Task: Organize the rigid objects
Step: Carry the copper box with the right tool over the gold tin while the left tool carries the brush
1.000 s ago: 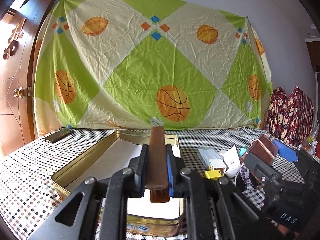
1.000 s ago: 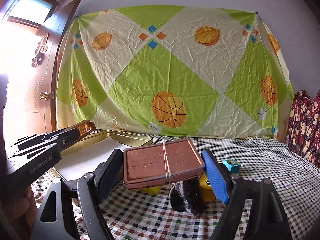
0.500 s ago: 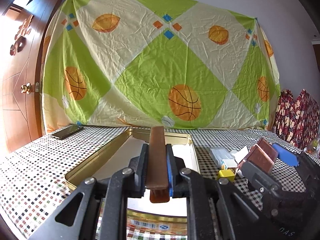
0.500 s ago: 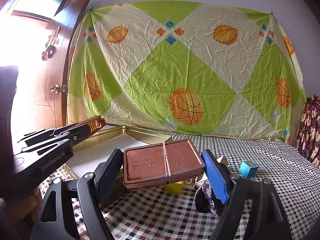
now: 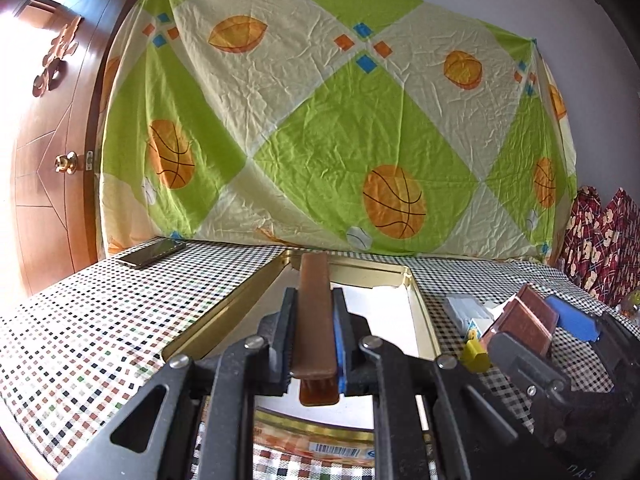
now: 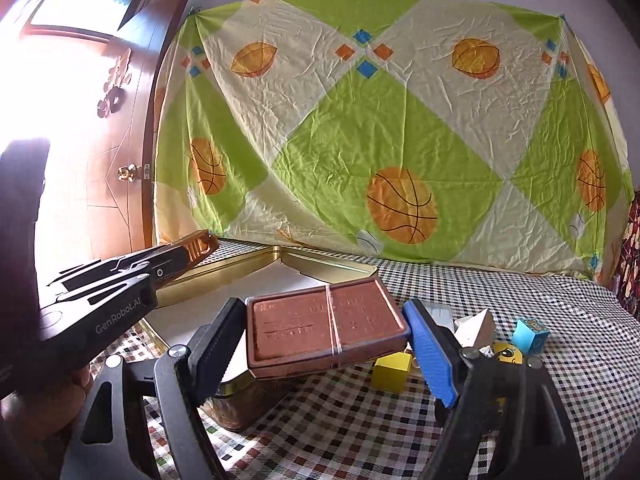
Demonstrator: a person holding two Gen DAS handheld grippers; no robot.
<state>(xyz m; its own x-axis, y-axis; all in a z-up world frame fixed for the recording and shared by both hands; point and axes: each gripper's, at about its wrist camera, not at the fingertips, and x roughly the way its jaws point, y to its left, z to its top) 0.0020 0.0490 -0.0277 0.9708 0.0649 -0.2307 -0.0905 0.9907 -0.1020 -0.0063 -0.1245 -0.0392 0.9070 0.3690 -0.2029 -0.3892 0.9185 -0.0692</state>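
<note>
My left gripper (image 5: 315, 296) is shut on a thin brown comb-like piece (image 5: 314, 320) held on edge, above the near end of an open gold tin (image 5: 416, 300) lined with white paper. In the right wrist view this gripper (image 6: 180, 256) comes in from the left over the gold tin (image 6: 240, 268). The right gripper (image 6: 324, 308) grips a flat brown box (image 6: 324, 324) bound with a rubber band, its pads pressing on the short ends. The brown box hangs over the tin's near right corner. From the left wrist view the brown box (image 5: 528, 320) shows at the right.
On the checked tablecloth to the right of the tin lie a yellow block (image 6: 392, 370), a blue cube (image 6: 530, 336), a yellow smiley ball (image 6: 506, 354) and a white box (image 6: 476, 328). A phone (image 5: 152, 254) lies at the far left. A patterned sheet hangs behind.
Both hands have swung to the left, so the tin and sheet sit further right in both views. Both grips are unchanged.
</note>
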